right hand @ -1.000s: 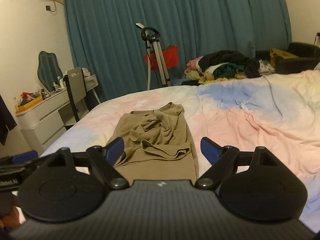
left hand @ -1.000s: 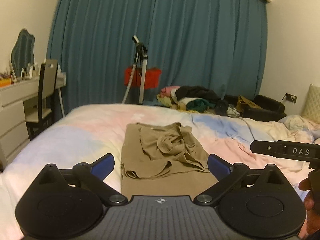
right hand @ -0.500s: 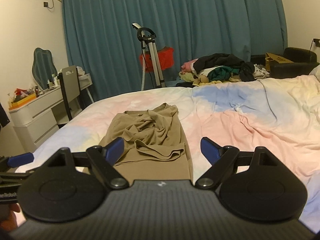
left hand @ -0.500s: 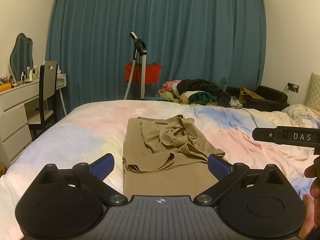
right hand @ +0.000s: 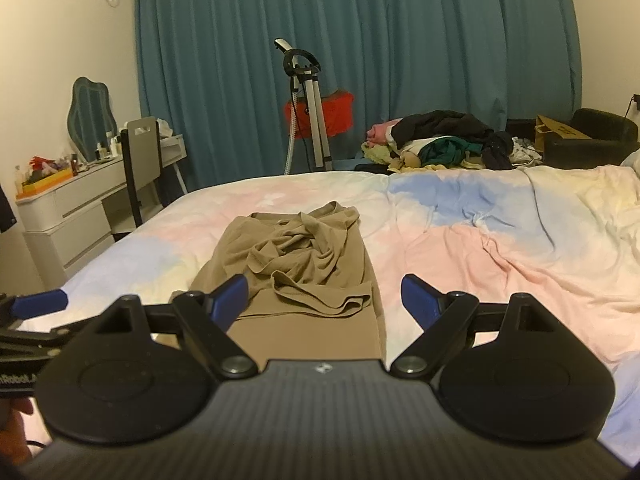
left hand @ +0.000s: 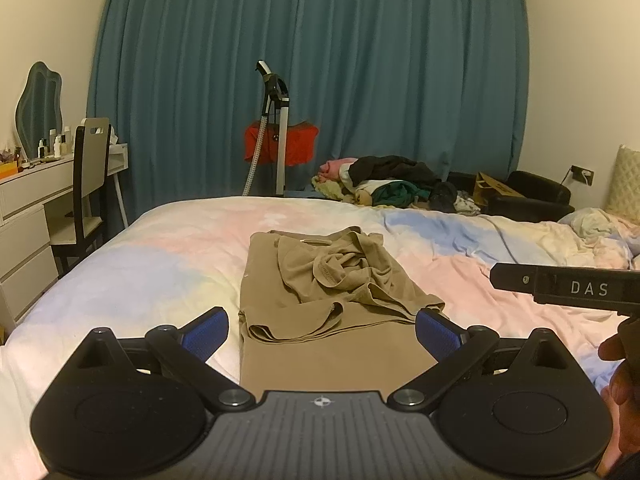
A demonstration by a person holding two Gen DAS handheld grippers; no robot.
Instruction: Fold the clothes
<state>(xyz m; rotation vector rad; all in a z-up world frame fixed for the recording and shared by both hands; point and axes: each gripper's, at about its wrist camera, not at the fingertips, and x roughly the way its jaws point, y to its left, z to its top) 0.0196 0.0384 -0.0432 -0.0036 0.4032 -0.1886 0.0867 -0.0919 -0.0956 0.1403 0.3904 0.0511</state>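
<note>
A tan garment (left hand: 324, 300) (right hand: 296, 268) lies on the pastel bedspread (left hand: 140, 264) (right hand: 500, 248), its lower part flat and its upper part bunched in loose folds. My left gripper (left hand: 322, 330) hovers above the garment's near end, open, with nothing between its blue pads. My right gripper (right hand: 324, 296) is open too and empty, held over the same near end. The right tool's side shows at the right edge of the left wrist view, a hand below it.
A pile of mixed clothes (left hand: 392, 184) (right hand: 440, 140) sits beyond the bed's far edge. A garment steamer stand (left hand: 276, 128) stands before the teal curtain. A white dresser with a chair (left hand: 88, 184) is at the left, a dark armchair (left hand: 528, 196) at the right.
Both views have shifted slightly and levelled out; the garment lies as before and both grippers stay open.
</note>
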